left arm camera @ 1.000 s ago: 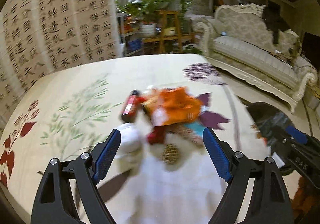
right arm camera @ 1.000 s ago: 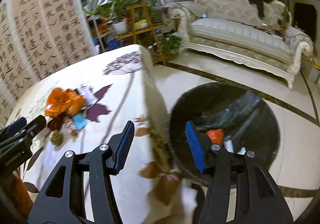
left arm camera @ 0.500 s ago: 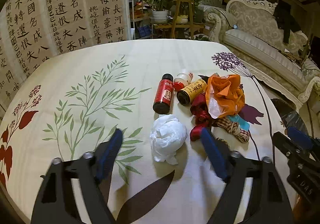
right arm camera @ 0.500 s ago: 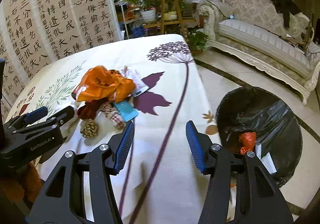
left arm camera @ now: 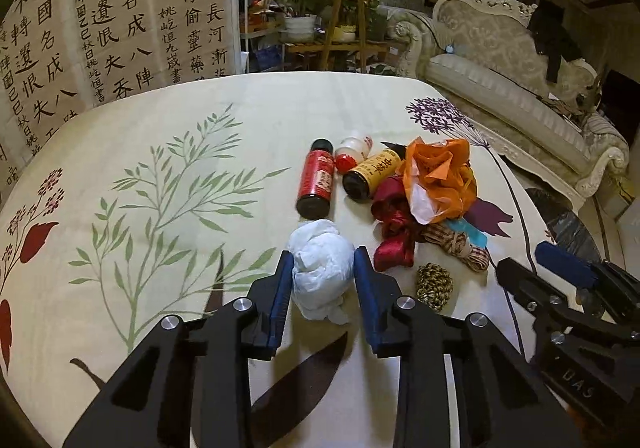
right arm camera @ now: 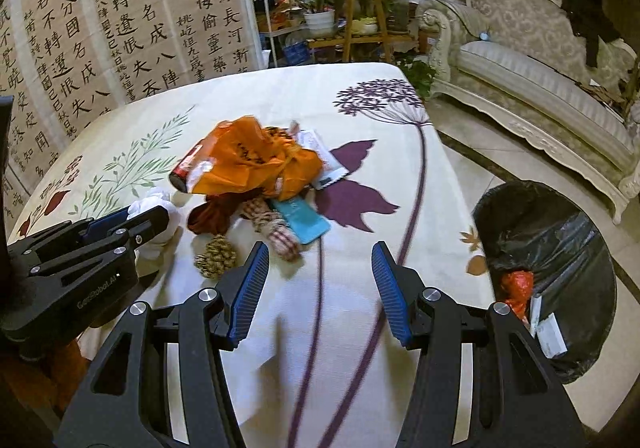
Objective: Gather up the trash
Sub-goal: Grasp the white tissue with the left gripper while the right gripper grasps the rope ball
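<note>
White tissue wad (left arm camera: 322,272) between left claw (left arm camera: 321,280) pads, just closed onto it; right claw (right arm camera: 320,290) half-open, empty.

On the table (left arm camera: 248,120), left to right: two bottles (left arm camera: 316,180), then a heap of bags and ribbons (left arm camera: 436,184). In front of the bottles, a paper wad (left arm camera: 320,268). Right of the table, on the floor, a bin (right arm camera: 548,260).

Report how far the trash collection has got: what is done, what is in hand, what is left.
Done: the black-lined bin beside the table already holds an orange-red scrap and white paper. In hand: the left gripper, whose jaws have just been closing, is clamped on the white tissue wad. The right gripper is open and empty. Left: the orange bag, the bottles, ribbon and cord pieces.
</note>
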`<state>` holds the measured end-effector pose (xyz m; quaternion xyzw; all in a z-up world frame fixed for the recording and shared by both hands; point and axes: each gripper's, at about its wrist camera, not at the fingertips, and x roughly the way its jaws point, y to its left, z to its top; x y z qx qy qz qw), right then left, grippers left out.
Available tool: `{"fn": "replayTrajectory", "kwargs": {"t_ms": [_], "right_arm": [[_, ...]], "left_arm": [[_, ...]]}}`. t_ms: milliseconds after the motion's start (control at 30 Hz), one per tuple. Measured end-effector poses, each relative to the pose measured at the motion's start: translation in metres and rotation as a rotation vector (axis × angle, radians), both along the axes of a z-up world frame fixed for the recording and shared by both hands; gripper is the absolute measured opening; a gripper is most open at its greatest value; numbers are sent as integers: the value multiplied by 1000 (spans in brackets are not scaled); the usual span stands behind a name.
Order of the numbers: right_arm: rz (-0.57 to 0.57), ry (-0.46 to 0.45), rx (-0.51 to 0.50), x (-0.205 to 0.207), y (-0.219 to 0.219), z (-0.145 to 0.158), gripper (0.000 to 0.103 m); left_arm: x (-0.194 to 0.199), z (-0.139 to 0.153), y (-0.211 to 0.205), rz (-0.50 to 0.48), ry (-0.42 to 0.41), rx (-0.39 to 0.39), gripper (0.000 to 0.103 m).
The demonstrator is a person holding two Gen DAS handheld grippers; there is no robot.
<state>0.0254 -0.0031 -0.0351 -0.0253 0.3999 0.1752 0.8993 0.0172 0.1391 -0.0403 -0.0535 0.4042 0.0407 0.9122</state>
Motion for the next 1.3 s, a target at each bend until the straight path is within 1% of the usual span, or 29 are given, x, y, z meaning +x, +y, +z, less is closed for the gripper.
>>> {"fn": "replayTrajectory", "kwargs": {"t_ms": [333,533,567,600,633,733,800,833,1133,1300], "right_arm": [[76,12,-19,-3,33,-3,52],[116,19,-40,-5,49,-8,50],[119,19,-45,-5,51,-8,49],[123,23,-53,-5,53,-9,43],[126,29,-56,-4,55,-10,41],[129,37,-62,-4,57,-13,36],[133,42,-67,-5,58,-14,23],[134,42,-68,-5,58,-15,21],[123,11,-48,-12,45,-6,18],[77,-5,-34,-15,19,0,18]], "left_arm": [[-8,2,23,58,-9,48,32],[-8,-4,36,74,8,32,32],[-9,-5,36,73,9,30,32],[-8,-5,37,70,9,31,32],[-9,-5,36,68,9,32,32],[-8,-6,34,61,8,49,32],[-8,-7,33,60,8,55,32],[-8,-7,33,60,7,56,32],[-12,-4,31,71,-5,53,28],[-17,5,18,48,-24,46,28]]}}
